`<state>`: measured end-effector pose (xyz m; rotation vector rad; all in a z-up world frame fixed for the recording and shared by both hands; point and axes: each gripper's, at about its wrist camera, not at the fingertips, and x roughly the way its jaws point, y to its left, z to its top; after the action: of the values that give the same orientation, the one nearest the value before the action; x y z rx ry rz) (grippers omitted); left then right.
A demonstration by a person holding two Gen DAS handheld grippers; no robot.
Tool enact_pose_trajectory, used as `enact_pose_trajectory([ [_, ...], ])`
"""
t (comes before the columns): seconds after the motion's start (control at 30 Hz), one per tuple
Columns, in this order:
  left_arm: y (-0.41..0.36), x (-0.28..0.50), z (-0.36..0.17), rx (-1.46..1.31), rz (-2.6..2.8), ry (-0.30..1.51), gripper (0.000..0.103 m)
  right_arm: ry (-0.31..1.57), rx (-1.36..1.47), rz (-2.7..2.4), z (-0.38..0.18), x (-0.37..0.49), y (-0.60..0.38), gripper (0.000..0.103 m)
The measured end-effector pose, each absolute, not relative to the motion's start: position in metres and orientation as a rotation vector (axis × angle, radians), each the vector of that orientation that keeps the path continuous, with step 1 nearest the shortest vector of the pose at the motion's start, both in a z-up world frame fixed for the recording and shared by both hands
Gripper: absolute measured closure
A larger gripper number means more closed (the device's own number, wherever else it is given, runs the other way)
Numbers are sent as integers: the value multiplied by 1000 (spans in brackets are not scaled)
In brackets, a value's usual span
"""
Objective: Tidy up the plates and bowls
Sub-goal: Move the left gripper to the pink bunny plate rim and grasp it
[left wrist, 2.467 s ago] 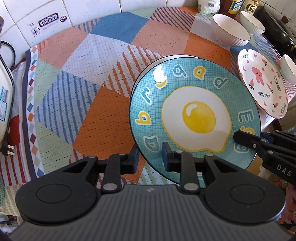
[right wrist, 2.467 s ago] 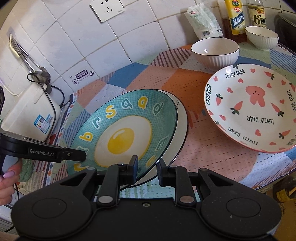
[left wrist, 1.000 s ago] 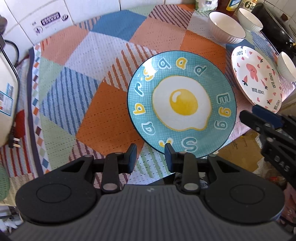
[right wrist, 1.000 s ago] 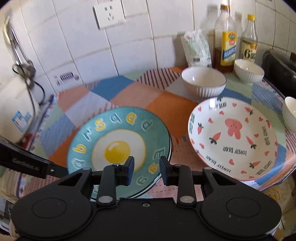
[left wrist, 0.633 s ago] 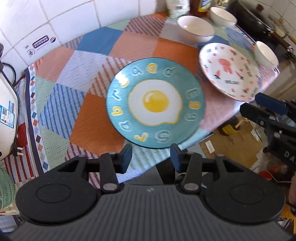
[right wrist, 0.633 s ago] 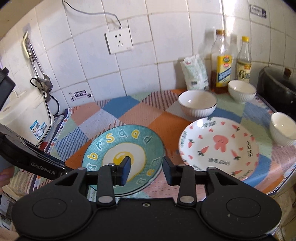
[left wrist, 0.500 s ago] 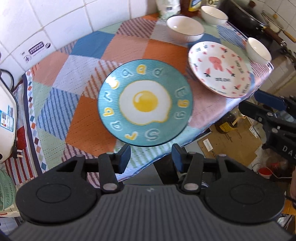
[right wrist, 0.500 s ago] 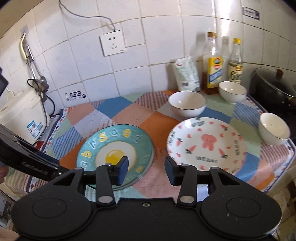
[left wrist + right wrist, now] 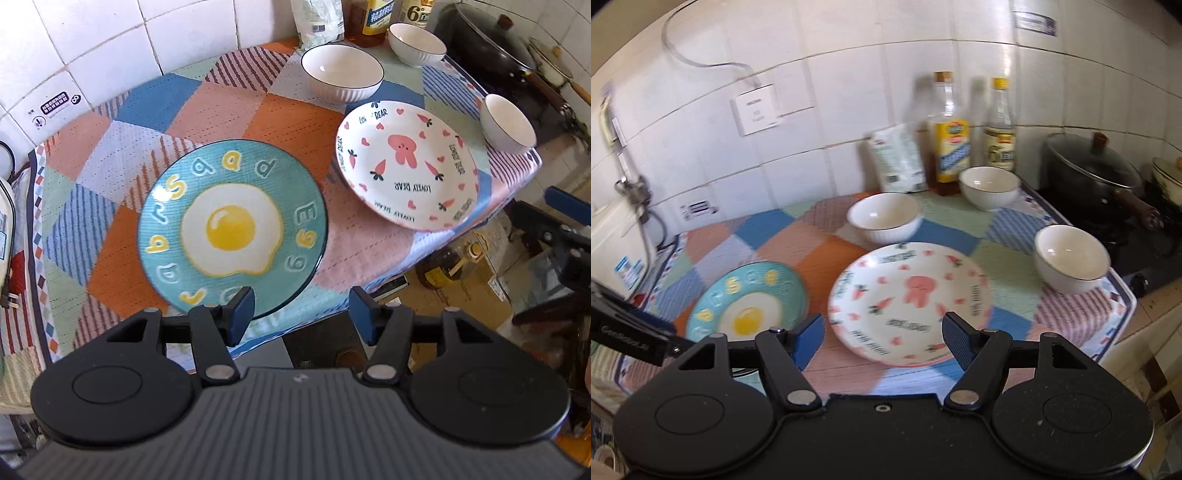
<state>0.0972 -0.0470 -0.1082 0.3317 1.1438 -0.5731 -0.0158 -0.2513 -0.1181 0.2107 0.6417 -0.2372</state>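
The teal fried-egg plate [image 9: 232,229] [image 9: 750,299] lies flat on the patchwork cloth [image 9: 110,155]. To its right sits the white plate with the pink rabbit [image 9: 406,166] [image 9: 910,302]. Three white bowls stand behind and beside it: a large one [image 9: 341,75] [image 9: 884,219], a small one [image 9: 417,44] [image 9: 990,186] and one at the right edge [image 9: 508,123] [image 9: 1071,258]. My left gripper [image 9: 301,312] hangs above the table's near edge, jaws opening, nothing between them. My right gripper [image 9: 882,334] is pulled back from the rabbit plate, jaws opening and empty.
Two bottles [image 9: 951,147] and a white bag [image 9: 899,162] stand against the tiled wall. A lidded black wok [image 9: 1097,173] sits on the stove at right. A white appliance [image 9: 5,221] is at the far left. Cardboard boxes [image 9: 461,280] lie on the floor below the table edge.
Both grippers let go of the teal plate, which now lies on the cloth. Both drew back and up from the table, and their jaws spread wider.
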Motion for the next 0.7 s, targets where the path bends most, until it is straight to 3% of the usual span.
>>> enact_pose_trajectory([
  [0.07,-59,98,-111,317,-556,1144,46,633,217,-234,-122,-17,-268,21],
  [0.33,-102,104,-122,249,-499,1161,41,603,168,-171,-138,-4,-324,19],
  [0.5,-124,106,-131,211,-463,1155,37,539,112,-87,-156,7,-348,11],
  [0.7,-139,108,-158,125,-411,1181,32,592,137,-8,-188,37,-373,10],
])
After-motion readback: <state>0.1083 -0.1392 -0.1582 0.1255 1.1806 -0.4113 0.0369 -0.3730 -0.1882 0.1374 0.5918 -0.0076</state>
